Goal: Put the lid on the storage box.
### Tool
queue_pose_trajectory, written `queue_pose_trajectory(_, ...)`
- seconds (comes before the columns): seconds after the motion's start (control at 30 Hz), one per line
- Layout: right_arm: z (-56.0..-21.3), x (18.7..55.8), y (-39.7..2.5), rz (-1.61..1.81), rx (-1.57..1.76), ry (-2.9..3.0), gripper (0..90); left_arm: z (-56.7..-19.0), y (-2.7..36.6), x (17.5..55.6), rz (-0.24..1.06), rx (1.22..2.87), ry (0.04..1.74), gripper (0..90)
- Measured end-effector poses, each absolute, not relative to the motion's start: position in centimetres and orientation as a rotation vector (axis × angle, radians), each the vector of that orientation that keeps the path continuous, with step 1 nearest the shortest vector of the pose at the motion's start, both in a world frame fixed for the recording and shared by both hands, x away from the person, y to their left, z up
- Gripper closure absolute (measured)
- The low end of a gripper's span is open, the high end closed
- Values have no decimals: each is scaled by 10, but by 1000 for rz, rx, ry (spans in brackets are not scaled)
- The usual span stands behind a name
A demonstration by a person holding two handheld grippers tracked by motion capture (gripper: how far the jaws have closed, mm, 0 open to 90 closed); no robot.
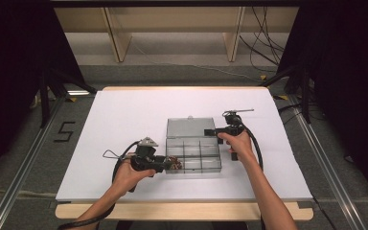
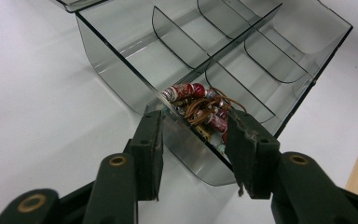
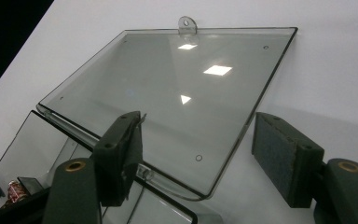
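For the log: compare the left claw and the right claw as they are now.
The left claw holds a beaded bracelet over the organiser box's near corner compartment; the right claw holds nothing. The left claw's jaws are closed on the bracelet; the right claw's gape wide around the open lid's corner. Both are black and two-jawed.

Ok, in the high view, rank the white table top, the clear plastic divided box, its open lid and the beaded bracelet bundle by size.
1. White table top.
2. Clear plastic divided box.
3. Open lid, smaller than the box, though it lies farther away.
4. Red-and-brown beaded bracelet bundle, by far the smallest.
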State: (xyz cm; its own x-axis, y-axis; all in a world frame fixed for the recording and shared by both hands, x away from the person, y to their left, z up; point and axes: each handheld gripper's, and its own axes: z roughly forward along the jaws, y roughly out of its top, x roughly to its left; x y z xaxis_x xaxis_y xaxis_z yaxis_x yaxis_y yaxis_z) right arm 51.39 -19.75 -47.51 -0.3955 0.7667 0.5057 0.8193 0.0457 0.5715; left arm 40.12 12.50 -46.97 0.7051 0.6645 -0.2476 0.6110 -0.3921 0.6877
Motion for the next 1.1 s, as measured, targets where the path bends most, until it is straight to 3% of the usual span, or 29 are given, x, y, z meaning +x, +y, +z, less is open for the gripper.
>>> queue_pose_trajectory(0.53, -480, 519, -198, -1303, -1672, -2209, 378, -469, 125, 401, 84, 2113, 974, 562)
queue_pose_trajectory(0.73, -482, 520, -201, -1324, -1661, -2196, 422, -470, 124, 401, 85, 2106, 978, 563)
queue_pose_trajectory(1.1, -474, 517, -205, -1429, -1681, -2167, 596, -469, 124, 401, 93, 2131, 965, 563)
